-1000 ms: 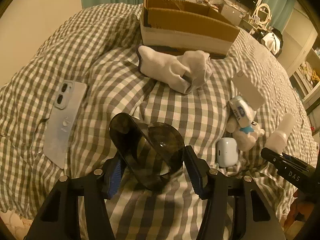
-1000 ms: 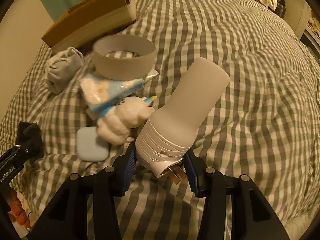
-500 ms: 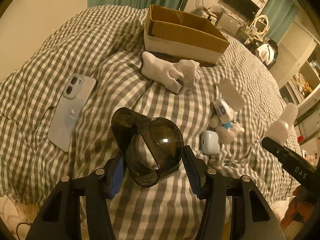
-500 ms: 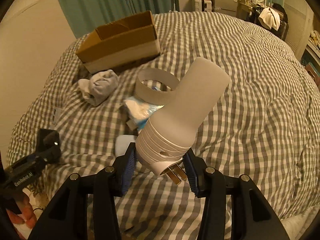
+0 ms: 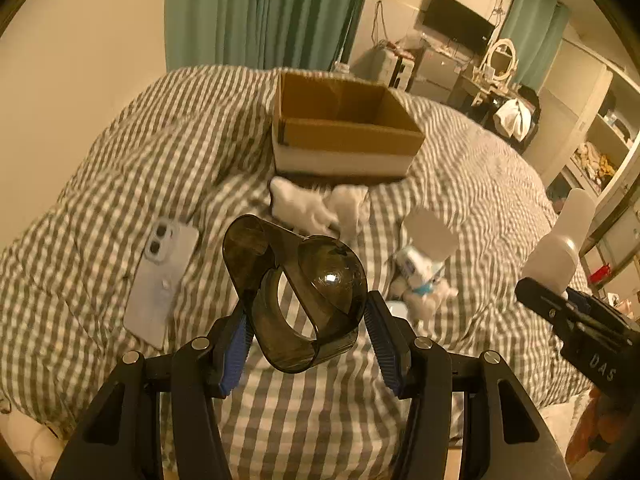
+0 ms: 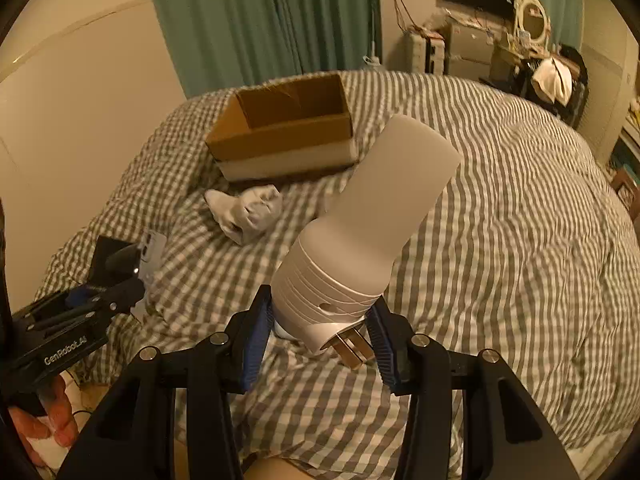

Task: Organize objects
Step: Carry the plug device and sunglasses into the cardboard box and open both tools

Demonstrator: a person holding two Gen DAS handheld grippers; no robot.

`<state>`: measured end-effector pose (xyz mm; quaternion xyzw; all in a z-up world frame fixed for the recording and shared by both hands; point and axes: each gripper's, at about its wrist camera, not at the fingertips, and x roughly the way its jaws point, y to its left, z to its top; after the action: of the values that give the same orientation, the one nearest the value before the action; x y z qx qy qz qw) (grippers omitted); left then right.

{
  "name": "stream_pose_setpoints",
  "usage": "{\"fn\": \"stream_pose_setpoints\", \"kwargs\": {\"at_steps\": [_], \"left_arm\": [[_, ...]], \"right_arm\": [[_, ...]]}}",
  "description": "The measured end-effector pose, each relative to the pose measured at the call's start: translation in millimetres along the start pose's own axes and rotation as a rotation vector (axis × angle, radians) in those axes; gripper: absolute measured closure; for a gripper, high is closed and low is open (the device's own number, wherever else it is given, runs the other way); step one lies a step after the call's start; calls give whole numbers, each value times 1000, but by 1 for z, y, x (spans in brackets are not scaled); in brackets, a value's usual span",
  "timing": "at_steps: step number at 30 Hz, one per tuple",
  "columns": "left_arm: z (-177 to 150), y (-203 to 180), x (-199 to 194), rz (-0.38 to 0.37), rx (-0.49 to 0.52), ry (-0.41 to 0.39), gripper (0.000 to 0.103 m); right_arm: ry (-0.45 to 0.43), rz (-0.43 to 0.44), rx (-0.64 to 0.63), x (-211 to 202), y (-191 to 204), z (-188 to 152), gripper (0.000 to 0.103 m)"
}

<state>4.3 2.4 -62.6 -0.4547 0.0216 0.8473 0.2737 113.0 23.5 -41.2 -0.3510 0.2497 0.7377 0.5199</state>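
Left gripper [image 5: 306,330]: I grip a dark smoked-plastic tape dispenser [image 5: 294,292].
Right gripper [image 6: 320,334]: I clamp a white plug-in night light [image 6: 368,228].
Cardboard box [image 5: 344,136]: open, on the checked duvet [image 5: 120,176].

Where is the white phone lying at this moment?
In the left wrist view, the white phone lies camera side up on the checked blanket, left of the left gripper and the rolled socks, nearer than the cardboard box.

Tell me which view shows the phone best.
The left wrist view: the phone lies camera-side up on the checked bedcover, nearly whole. The right wrist view shows only a sliver of the phone behind the left gripper.
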Motion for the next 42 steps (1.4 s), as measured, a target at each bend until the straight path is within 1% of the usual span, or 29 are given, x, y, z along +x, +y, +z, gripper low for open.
{"fn": "stream_pose_setpoints", "kwargs": {"at_steps": [5,10,12,13,16,18,20,21,24,26,28,29,32,34,38,41,42], "left_arm": [[39,-4,-13,-28,45,-48,48],[90,-11,-25,-92,121,-106,48],[115,-16,-26,-91,130,-139,48],[123,-17,-25,-106,142,-140,48],[159,-22,-16,-122,146,-154,48],[188,-26,-6,-131,151,-179,48],[211,-29,6,-173,179,-184,48],[224,-32,15,-172,180,-190,48],[250,-41,43,-171,200,-188,48],[263,-49,65,-200,237,-171,48],[269,-57,88,-196,232,-163,48],[269,-59,96,-208,247,-153,48],[264,-70,132,-181,266,-99,48],[258,-75,149,-155,274,-82,48],[248,-81,191,-151,268,-19,48],[242,-84,216,-134,263,11,48],[239,-78,218,-132,264,14,48]], "right_arm": [[-31,14,-57,-13,13,26,57],[-73,22,-125,-23,25,68,57],[-88,33,-147,-24,29,88,57],[-94,40,-156,-23,31,98,57],[-112,64,-184,-19,35,132,57],[-122,77,-195,-12,36,157,57],[-125,94,-200,-2,36,180,57],[-124,99,-201,6,36,193,57],[-115,107,-202,33,34,226,57],[-108,108,-202,51,32,243,57],[-92,115,-193,75,29,260,57],[-85,120,-188,84,28,264,57],[-50,129,-186,121,27,273,57],[-22,124,-192,145,24,273,57],[37,117,-198,192,16,267,57],[77,117,-184,220,8,260,57],[94,116,-179,229,6,255,57]]}}
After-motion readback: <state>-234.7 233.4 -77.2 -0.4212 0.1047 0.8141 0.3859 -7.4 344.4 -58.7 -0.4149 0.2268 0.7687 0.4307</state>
